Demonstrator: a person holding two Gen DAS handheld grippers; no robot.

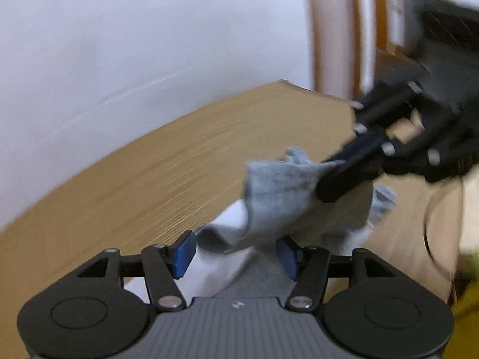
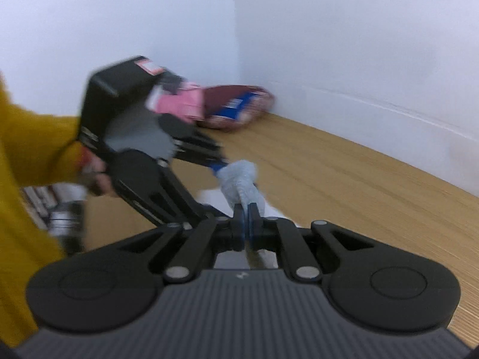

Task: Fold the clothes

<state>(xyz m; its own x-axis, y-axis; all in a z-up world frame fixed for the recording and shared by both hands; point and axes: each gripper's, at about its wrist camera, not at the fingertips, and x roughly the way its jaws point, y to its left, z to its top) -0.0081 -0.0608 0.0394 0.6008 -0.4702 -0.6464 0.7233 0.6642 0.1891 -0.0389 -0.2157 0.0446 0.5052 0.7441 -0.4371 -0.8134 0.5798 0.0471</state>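
Observation:
A small grey garment hangs bunched over the wooden table, on top of a white cloth. My right gripper comes in from the upper right and is shut on the garment's upper edge. In the right wrist view its jaws are pressed together with the grey fabric rising out of them. My left gripper is open: its blue pads stand apart with the garment's lower part loose between them. The left gripper also shows at the garment's far end, blurred.
White walls meet in a corner behind the table. A red and blue bag lies in that corner. A person's yellow sleeve fills the left edge. A door frame and a brown cardboard-like surface are on the right.

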